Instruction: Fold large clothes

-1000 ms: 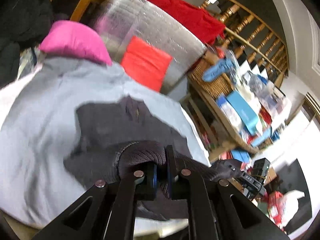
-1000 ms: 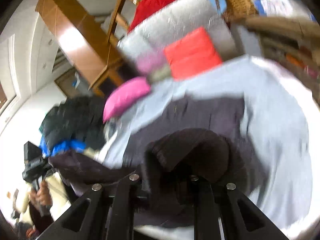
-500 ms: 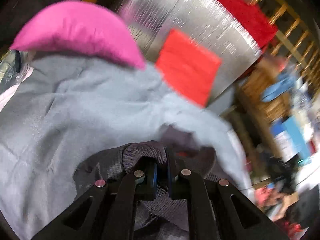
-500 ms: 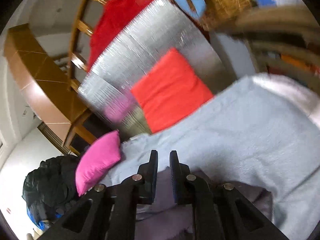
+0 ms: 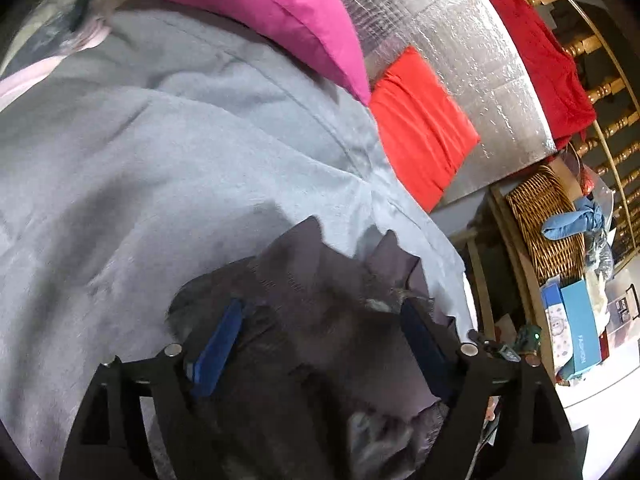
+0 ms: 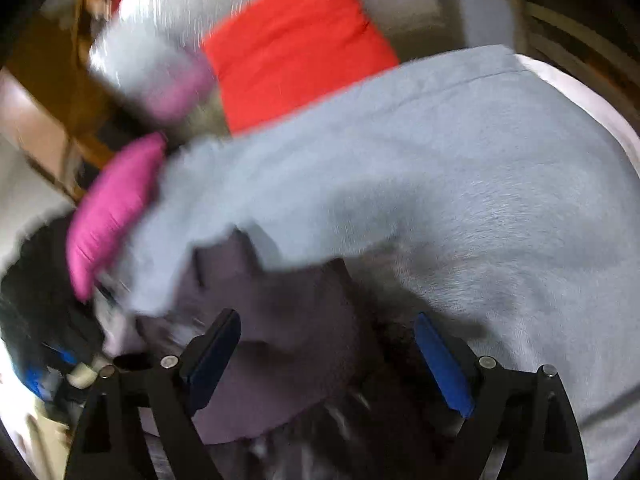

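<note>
A dark grey-purple knit garment (image 5: 320, 320) lies bunched on a light grey blanket (image 5: 160, 160). It also shows in the right wrist view (image 6: 280, 340), blurred by motion. My left gripper (image 5: 320, 332) is open, its jaws spread wide just above the garment, with cloth between and under the blue pads (image 5: 218, 344). My right gripper (image 6: 326, 356) is open too, jaws wide apart over the garment's folded edge. Neither holds the cloth.
A pink pillow (image 5: 280, 12) and a red cushion (image 5: 420, 120) lie at the blanket's far side against a silver padded panel (image 5: 460, 60). A wicker basket (image 5: 548, 220) and boxes (image 5: 576, 328) stand on a shelf at right. A dark heap (image 6: 36, 300) lies left.
Both grippers were shut on the garment a second ago, carried it forward over the blanket, and now both have opened and let it drop onto the blanket.
</note>
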### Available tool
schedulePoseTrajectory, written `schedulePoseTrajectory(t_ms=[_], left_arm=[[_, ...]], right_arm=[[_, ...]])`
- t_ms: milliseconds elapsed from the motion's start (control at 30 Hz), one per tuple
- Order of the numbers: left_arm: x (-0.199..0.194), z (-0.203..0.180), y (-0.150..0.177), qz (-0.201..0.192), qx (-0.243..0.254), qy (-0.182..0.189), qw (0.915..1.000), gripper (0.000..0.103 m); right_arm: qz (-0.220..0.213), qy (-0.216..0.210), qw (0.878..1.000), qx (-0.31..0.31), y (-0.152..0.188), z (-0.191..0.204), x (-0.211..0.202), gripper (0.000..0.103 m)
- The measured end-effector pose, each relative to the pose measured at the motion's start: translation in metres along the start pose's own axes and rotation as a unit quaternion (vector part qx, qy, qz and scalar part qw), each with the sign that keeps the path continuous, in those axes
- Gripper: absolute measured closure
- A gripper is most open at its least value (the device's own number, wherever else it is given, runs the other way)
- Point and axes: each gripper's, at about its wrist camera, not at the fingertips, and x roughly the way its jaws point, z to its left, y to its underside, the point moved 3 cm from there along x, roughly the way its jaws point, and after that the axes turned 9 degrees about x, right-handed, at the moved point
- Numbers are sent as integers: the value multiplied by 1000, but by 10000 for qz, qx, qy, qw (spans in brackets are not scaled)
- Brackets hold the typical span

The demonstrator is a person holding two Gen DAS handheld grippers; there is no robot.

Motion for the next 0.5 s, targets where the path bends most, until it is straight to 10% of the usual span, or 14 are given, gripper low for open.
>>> schedulePoseTrajectory(t_ms=[167, 233, 400, 500], left_arm=[[15, 22, 6, 327, -206, -545, 9978, 21], [21, 21, 9, 514, -45, -847, 9951, 28], [19, 10, 7, 201, 218, -897, 9955, 50], [5, 4, 2, -177, 241, -912, 9954, 50]], right_arm=[[147, 1095, 9819, -1537, 35, 40, 17, 39], [21, 1594, 9635, -2153, 54, 55, 13, 75], [-1061, 2493, 9194, -2850, 63, 81, -22, 85], [-1743, 2589, 9222, -2284, 36, 79, -47, 85]])
